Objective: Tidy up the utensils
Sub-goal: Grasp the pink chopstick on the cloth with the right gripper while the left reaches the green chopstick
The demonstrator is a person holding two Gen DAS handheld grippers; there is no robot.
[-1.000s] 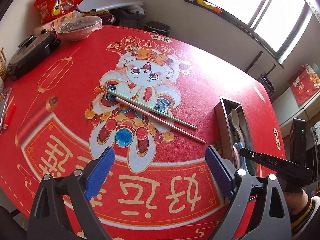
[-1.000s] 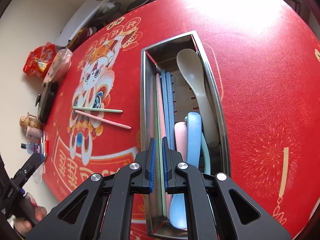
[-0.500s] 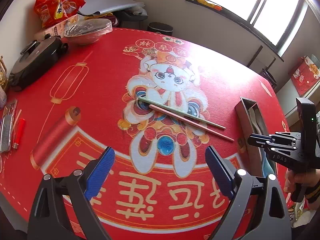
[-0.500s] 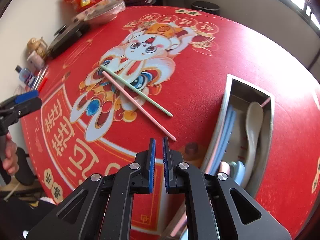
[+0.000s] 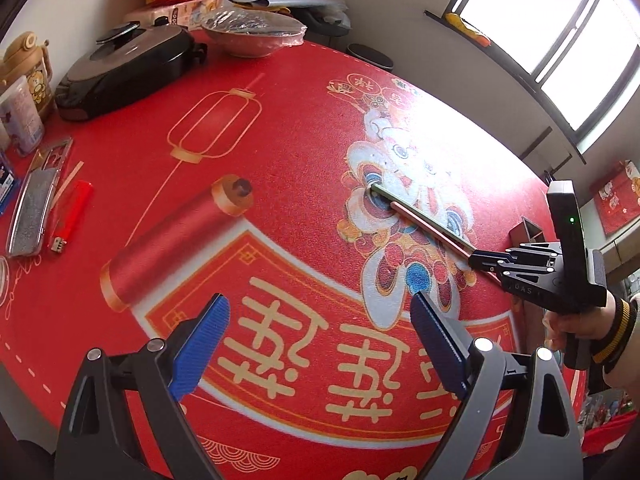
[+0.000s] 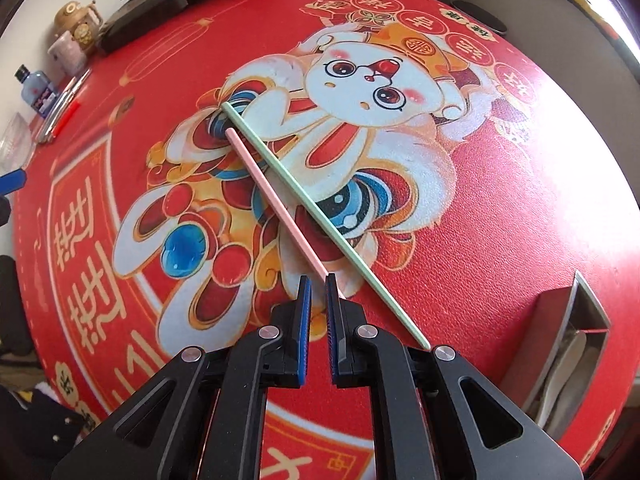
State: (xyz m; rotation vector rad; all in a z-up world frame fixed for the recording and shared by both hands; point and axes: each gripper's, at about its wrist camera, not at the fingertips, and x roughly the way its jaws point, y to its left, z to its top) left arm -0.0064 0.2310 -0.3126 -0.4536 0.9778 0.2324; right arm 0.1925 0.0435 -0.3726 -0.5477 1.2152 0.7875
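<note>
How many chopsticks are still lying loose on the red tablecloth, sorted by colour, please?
Pink chopstick: 1
Green chopstick: 1
Total: 2 loose on the red tablecloth.

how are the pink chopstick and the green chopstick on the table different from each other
The pink chopstick is pink; the green chopstick is pale green. The pink one's near end runs in by the tips of the shut right gripper, while the green one's passes beside that gripper. The green one's far end reaches further. Both lie flat, side by side on the red tablecloth.
</note>
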